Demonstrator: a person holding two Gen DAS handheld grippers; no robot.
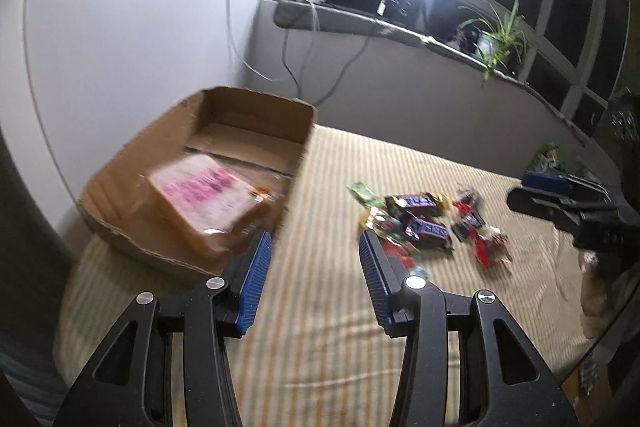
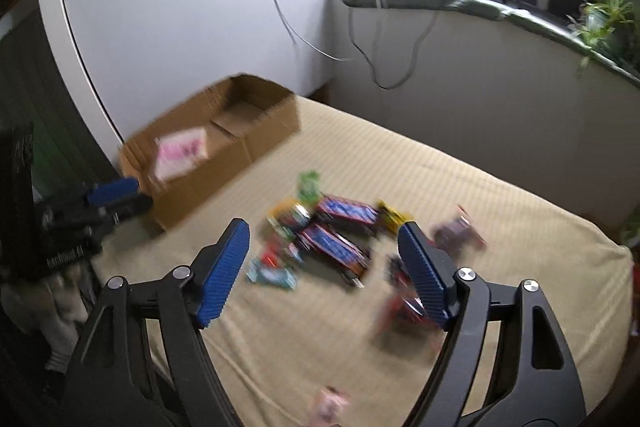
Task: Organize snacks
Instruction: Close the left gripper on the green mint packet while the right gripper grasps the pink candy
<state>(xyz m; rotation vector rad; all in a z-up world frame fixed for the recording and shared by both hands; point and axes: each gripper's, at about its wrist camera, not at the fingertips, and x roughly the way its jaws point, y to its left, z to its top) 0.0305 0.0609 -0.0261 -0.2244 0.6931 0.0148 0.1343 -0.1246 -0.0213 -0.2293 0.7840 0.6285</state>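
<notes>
Both the left tongs (image 1: 314, 247) and the right tongs (image 2: 324, 247) are held spread and empty above the bed (image 1: 400, 163). The snacks (image 1: 424, 223) are piled right of the cardboard box (image 1: 224, 115).

The left gripper (image 1: 316, 243) hangs above the bed near its left edge, its blue-padded fingers (image 1: 254, 279) spread wide with nothing between them. The right gripper (image 2: 324, 231) hovers over the bed's middle, fingers (image 2: 424, 275) likewise parted and empty. Both tilt downward, well apart from each other.
</notes>
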